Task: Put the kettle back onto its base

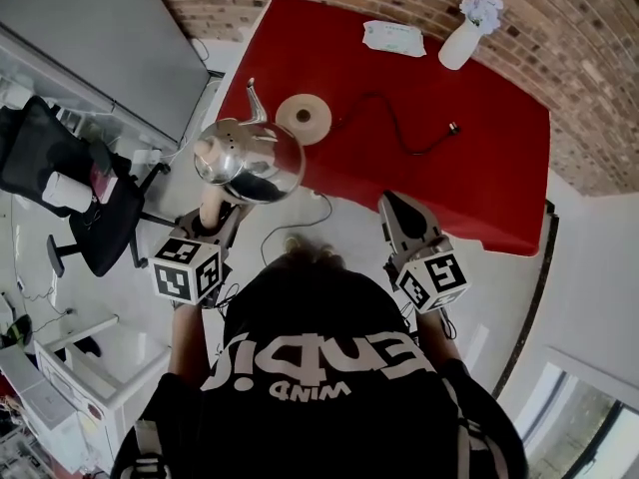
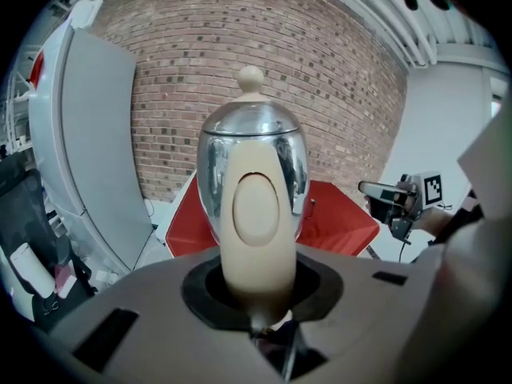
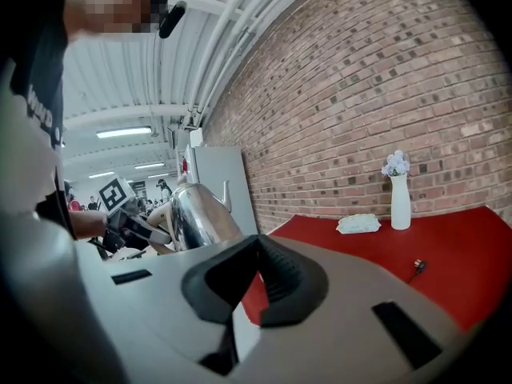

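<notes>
A shiny steel kettle (image 1: 248,158) with a cream handle (image 1: 210,206) hangs in the air off the near left edge of the red table (image 1: 499,168). My left gripper (image 1: 213,214) is shut on that handle; in the left gripper view the kettle (image 2: 253,174) stands upright right in front of the jaws, which clamp the handle (image 2: 256,222). The round cream base (image 1: 304,118) lies on the table just beyond the kettle, its black cord (image 1: 399,133) trailing right. My right gripper (image 1: 391,204) hovers at the table's near edge, shut and holding nothing (image 3: 258,245).
A white vase with flowers (image 1: 464,33) and a tissue packet (image 1: 393,38) sit at the table's far side by the brick wall. A black office chair (image 1: 70,183) and a grey cabinet (image 1: 100,38) stand to the left.
</notes>
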Demonstrator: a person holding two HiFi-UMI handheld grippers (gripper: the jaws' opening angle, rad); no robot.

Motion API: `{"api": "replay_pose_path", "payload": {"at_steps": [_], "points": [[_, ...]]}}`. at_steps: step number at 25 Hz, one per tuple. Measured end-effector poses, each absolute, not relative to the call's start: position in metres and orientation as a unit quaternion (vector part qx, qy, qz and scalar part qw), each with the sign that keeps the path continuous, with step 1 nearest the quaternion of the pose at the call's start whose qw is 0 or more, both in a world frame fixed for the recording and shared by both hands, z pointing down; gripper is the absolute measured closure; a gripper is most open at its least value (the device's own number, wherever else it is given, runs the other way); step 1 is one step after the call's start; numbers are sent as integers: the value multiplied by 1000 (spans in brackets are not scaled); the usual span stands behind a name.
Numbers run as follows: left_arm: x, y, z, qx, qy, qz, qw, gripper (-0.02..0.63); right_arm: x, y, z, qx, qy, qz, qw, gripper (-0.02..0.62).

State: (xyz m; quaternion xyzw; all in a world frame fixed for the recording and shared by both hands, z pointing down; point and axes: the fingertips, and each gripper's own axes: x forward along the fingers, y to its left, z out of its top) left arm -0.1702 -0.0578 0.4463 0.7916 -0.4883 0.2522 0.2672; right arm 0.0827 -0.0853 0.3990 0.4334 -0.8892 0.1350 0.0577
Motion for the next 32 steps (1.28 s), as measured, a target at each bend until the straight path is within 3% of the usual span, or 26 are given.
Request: {"api": "replay_pose_path", "payload": {"at_steps": [12, 32], "points": [[-164, -131, 457, 798, -469, 272, 262, 535, 78, -140, 410, 441, -883, 153, 57, 572], [-158, -188, 488, 813, -434, 294, 252, 535, 76, -138, 418, 456, -874, 157, 63, 572]]}}
